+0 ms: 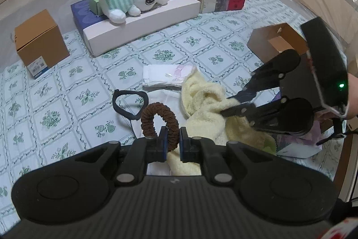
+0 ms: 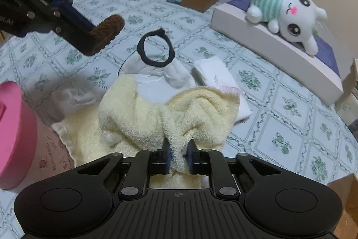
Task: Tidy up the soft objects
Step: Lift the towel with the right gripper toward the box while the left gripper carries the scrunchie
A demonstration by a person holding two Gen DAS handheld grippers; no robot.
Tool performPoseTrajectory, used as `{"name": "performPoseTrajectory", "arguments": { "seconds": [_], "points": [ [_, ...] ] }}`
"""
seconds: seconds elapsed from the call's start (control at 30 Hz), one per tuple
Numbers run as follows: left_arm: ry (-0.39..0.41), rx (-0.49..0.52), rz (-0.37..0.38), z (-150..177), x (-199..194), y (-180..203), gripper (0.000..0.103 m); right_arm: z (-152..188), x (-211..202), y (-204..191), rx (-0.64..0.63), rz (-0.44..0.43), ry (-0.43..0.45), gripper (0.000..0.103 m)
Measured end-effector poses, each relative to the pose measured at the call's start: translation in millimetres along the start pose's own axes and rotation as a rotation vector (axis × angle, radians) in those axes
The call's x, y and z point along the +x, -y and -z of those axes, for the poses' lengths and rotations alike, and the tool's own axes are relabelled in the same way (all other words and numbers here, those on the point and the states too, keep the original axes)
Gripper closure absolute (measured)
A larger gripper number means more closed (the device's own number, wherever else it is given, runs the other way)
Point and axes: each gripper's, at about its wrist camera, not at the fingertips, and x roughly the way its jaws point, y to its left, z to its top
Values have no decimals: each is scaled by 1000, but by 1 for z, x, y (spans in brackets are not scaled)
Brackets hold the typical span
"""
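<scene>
Currently both claws are loaded. Left claw [image 1: 172,142] is closed on a brown scrunchie [image 1: 159,119], pads pinching one side of the ring, rest of the loop standing up clear of the desk [image 1: 56,104]. Right claw [image 2: 179,157] is clamped on a bunched ridge of the pale yellow towel [image 2: 156,113], fabric squeezed between the blue pads.

Towel sits crumpled mid-desk on the floral cloth, partly over white cloths [image 2: 170,75] and touching a folded white item [image 2: 214,73]. A black hair tie [image 2: 155,49] lies flat just beyond, on the white cloth. Plush cat [image 2: 286,15] lies on a flat box [image 2: 268,46] at the far side, well apart.

Step in hand, my read: lift the towel off the pile. Doing it well likely means pulling up and back slowly so the white cloths underneath don't drag along, and keeping the left claw's scrunchie off to the side so the two don't snag. Grip is on a fold only, so the rest will hang and swing.

Orientation: towel has no clean long axis now, it's heaped; the pinched ridge runs roughly away from the right camera toward the hair tie. Scrunchie ring stands upright, its opening facing the left camera.
</scene>
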Motion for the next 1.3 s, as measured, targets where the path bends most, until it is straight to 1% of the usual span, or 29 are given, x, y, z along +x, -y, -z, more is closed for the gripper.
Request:
{"name": "performPoseTrajectory", "arguments": {
  "seconds": [0.17,0.37,0.57,0.73,0.93,1.13,1.3],
  "points": [
    [29,-18,-28,1,-23,6,95,-12,-55,1,42,33,125,93],
    [75,-23,-67,-3,-66,26,95,-30,-133,-7,33,109,273,94],
    [119,-18,-99,-9,-110,50,95,-41,-200,-12,35,191,367,94],
    [140,-3,-115,-11,-138,72,95,-34,-241,-18,38,232,409,93],
    [156,20,-117,-12,-160,102,95,-17,-278,-21,50,253,436,93],
    [166,58,-93,-16,-169,139,95,6,-310,-16,77,282,451,93],
    [171,98,-71,-24,-167,172,95,30,-333,-5,107,324,457,93]
  ]
}}
